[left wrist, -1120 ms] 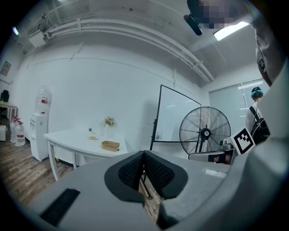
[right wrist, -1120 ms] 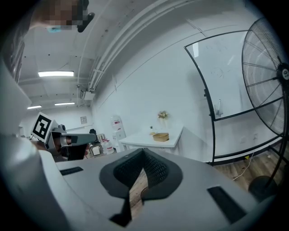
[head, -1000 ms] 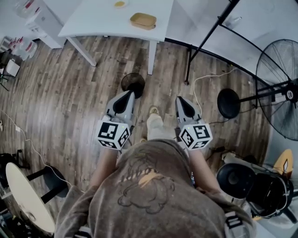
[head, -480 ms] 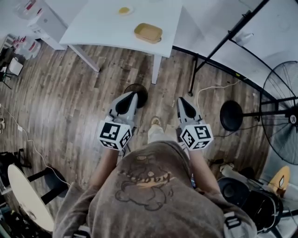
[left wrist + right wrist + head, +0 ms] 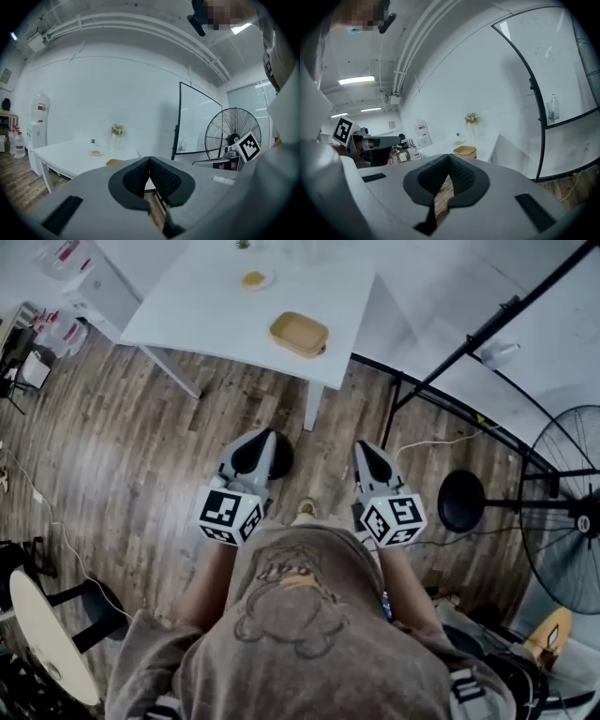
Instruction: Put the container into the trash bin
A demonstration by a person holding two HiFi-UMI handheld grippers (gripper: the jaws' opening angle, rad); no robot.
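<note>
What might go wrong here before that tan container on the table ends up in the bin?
1. A white cable trails across the floor near a black stand base, on the person's right: a possible trip hazard.
2. The container sits close to the table's near edge. The left gripper and right gripper both have shut jaws, so a clumsy nudge might push it off.

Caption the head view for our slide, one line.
Person holds left gripper and right gripper, both shut and empty, over wood floor, pointed toward the white table bearing the tan container.
</note>
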